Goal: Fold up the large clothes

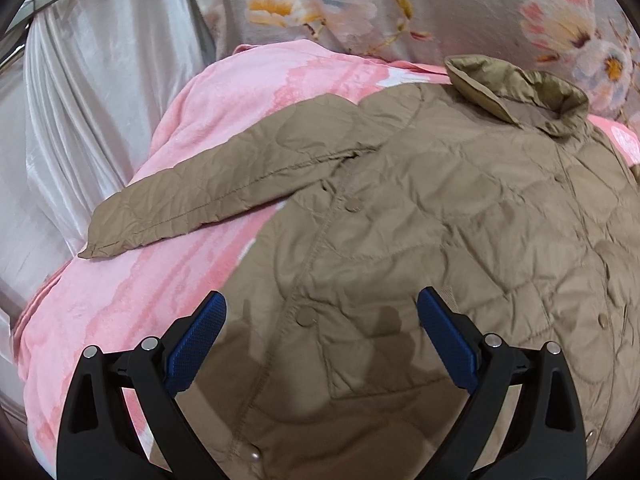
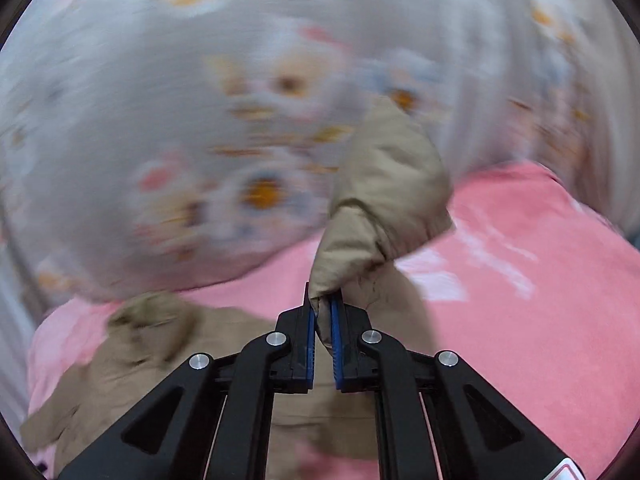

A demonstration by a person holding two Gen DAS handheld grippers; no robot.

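Note:
A tan quilted jacket (image 1: 420,208) lies front-up on a pink blanket (image 1: 224,96). Its collar (image 1: 520,92) points to the upper right, and one sleeve (image 1: 200,208) stretches out to the left. My left gripper (image 1: 320,320) hovers open just above the jacket's lower front, with nothing between its blue pads (image 1: 196,344). In the blurred right wrist view, my right gripper (image 2: 324,312) is shut on the jacket's other sleeve end (image 2: 384,192), which stands lifted above the blanket (image 2: 520,280). The rest of the jacket (image 2: 140,344) lies at the lower left there.
A grey floral quilt (image 1: 400,0) is heaped behind the jacket and fills the background in the right wrist view as the quilt (image 2: 200,120). Pale satin fabric (image 1: 92,100) hangs down at the left of the pink blanket.

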